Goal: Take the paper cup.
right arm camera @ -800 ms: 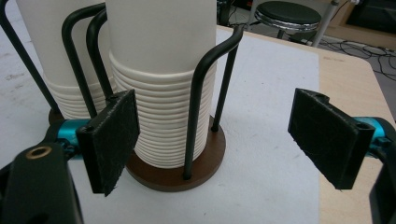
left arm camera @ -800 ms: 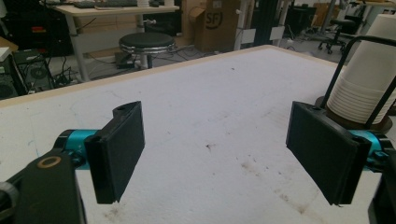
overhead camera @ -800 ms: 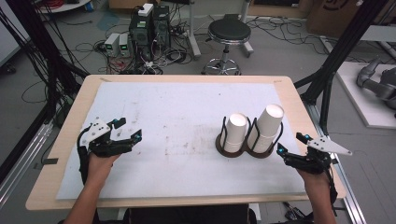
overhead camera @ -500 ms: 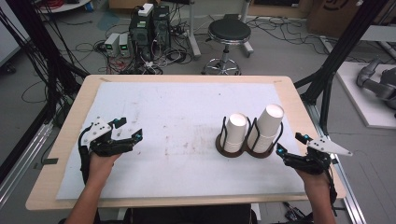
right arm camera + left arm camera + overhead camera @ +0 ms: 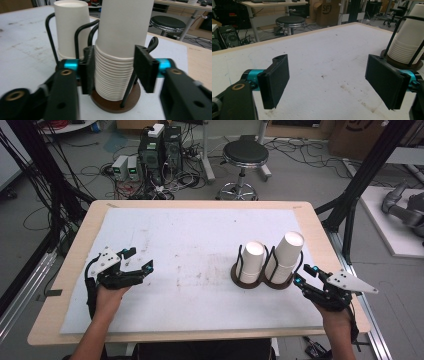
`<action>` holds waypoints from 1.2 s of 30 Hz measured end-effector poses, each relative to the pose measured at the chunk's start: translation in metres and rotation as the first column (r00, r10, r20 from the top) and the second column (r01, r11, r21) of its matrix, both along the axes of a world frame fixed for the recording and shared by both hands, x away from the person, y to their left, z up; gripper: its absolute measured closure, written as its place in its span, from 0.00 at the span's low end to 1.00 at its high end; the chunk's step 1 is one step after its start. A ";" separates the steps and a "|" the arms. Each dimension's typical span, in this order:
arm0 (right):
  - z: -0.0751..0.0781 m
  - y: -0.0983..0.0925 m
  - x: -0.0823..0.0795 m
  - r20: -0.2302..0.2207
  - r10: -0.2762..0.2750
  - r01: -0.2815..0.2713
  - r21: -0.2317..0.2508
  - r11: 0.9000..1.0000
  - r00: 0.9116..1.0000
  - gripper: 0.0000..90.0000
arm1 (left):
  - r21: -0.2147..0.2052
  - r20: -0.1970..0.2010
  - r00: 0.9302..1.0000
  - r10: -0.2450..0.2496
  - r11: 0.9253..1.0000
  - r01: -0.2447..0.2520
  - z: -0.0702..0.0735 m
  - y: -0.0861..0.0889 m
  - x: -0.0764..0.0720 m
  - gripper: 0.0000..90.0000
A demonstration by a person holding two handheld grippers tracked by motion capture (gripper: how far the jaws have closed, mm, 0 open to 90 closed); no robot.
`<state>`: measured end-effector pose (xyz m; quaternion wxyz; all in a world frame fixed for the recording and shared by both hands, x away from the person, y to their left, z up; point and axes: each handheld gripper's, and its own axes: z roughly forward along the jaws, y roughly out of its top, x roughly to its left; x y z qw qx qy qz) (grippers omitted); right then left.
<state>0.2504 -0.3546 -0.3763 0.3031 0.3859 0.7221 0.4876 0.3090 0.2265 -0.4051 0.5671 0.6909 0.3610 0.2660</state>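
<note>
A brown two-slot cup holder (image 5: 248,282) with black wire loops stands right of the table's centre. It holds a shorter stack of white paper cups (image 5: 252,260) and a taller stack (image 5: 287,252). My right gripper (image 5: 301,275) sits just right of the holder, open. In the right gripper view its jaws frame the taller stack (image 5: 120,45) without gripping it, the shorter stack (image 5: 71,30) stands behind to the left, and the gripper (image 5: 117,70) holds nothing. My left gripper (image 5: 138,260) rests at the table's left side, open and empty (image 5: 327,82), with a cup stack (image 5: 409,37) far off.
A white mat (image 5: 200,245) with faint stains covers the wooden table (image 5: 75,250). Beyond the far edge are a black stool (image 5: 245,155), computer boxes (image 5: 157,147) and cables on the floor. Black frame struts (image 5: 360,185) rise at the right.
</note>
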 end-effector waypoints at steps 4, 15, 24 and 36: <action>0.003 -0.002 -0.009 0.016 0.019 -0.019 0.003 1.000 1.000 0.92 | 0.002 -0.003 1.000 -0.003 1.000 0.003 0.000 -0.003 0.000 0.22; 0.004 0.015 -0.009 0.036 0.072 -0.074 0.030 0.997 0.997 1.00 | 0.015 -0.009 1.000 -0.013 1.000 0.013 -0.002 -0.008 0.002 0.22; 0.000 0.059 0.004 0.047 0.147 -0.148 0.004 0.989 0.988 1.00 | 0.017 -0.013 1.000 -0.007 1.000 0.007 -0.003 -0.007 0.002 0.22; -0.016 0.089 0.031 -0.037 0.263 -0.264 -0.024 0.964 0.964 1.00 | 0.022 -0.018 1.000 0.000 1.000 0.001 -0.005 -0.007 0.000 0.22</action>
